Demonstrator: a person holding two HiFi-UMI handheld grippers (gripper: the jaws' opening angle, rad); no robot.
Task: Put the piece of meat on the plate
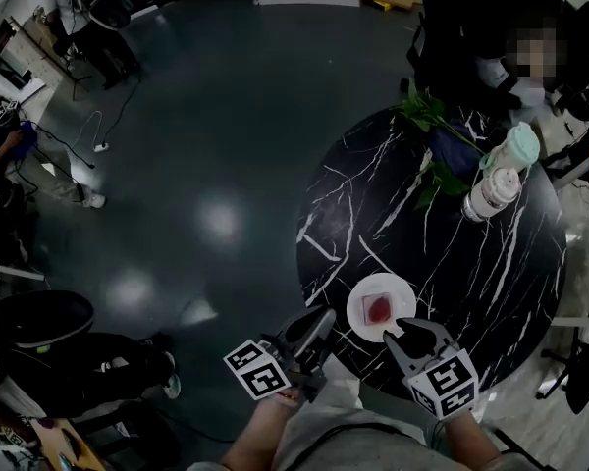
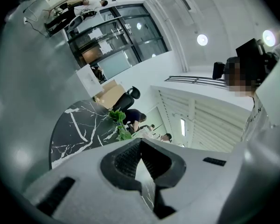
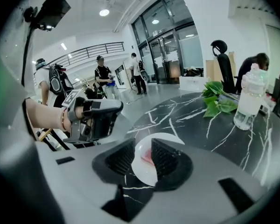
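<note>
While squarish meat [image 1: 379, 309] lies flat on plate [image 1: 360, 323], right claw [image 1: 404, 326] spread empty, left claw [image 1: 323, 315] pressed together.

A round black table [image 1: 471, 273] veined in white is seen at the right, over a glossy dark floor [image 1: 216, 165]. Near its close edge a white plate [image 1: 359, 300] is set, and a red piece of meat [image 1: 379, 308] is laid at its middle. The right gripper [image 1: 412, 328] is held just beside the plate's near rim. The left gripper [image 1: 320, 316] is held off the table's edge, left of the plate. Farther across the table, a bottle [image 1: 499, 180] with a pale green cap is seen beside green leaves [image 1: 427, 111].
</note>
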